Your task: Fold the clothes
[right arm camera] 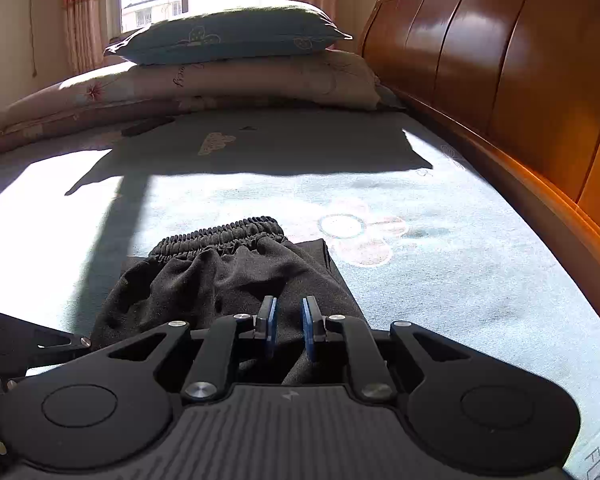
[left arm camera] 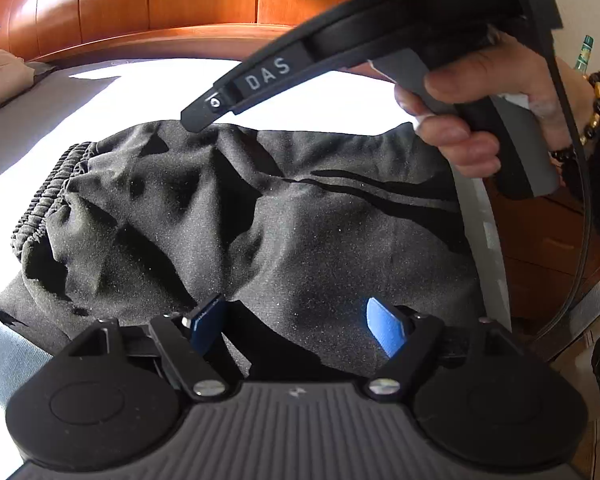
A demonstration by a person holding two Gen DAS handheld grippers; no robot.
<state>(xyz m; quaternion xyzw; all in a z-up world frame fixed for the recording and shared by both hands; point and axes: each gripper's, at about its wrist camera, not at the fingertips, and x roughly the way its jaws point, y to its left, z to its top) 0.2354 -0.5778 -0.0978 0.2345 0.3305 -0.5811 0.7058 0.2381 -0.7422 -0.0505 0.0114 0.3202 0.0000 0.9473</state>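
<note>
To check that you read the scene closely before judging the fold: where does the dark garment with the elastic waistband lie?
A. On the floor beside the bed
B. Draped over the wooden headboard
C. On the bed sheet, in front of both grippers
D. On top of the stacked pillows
C: the dark garment lies crumpled on the sunlit bed sheet, just ahead of the right gripper and the left gripper.

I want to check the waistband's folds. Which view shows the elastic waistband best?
The right wrist view: the elastic waistband lies ahead, evenly lit across its length. The left wrist view shows it only edge-on at the garment's left side.
</note>
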